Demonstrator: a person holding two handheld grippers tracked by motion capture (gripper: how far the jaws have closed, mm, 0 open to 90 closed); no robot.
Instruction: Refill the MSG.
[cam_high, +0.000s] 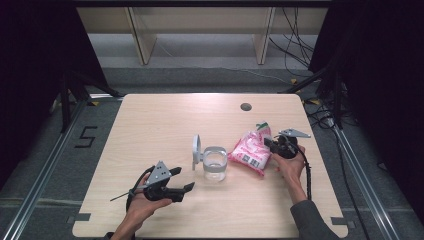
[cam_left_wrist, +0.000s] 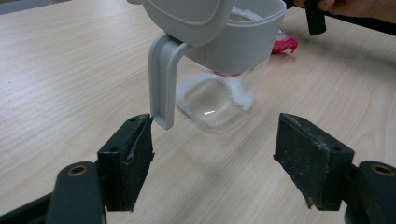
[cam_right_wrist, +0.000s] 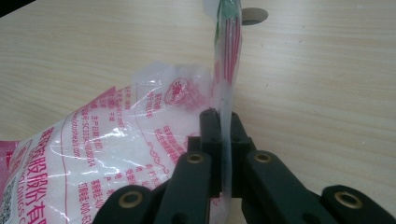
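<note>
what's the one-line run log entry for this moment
right tool: shut on pink bag | left tool: open, near jar handle | jar lid open

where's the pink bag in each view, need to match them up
High view: pink bag right of centre, beside the jar.
Left gripper view: a pink scrap behind the jar, upper right.
Right gripper view: left and centre, top edge pinched.
Shared landmark: the wooden table.
</note>
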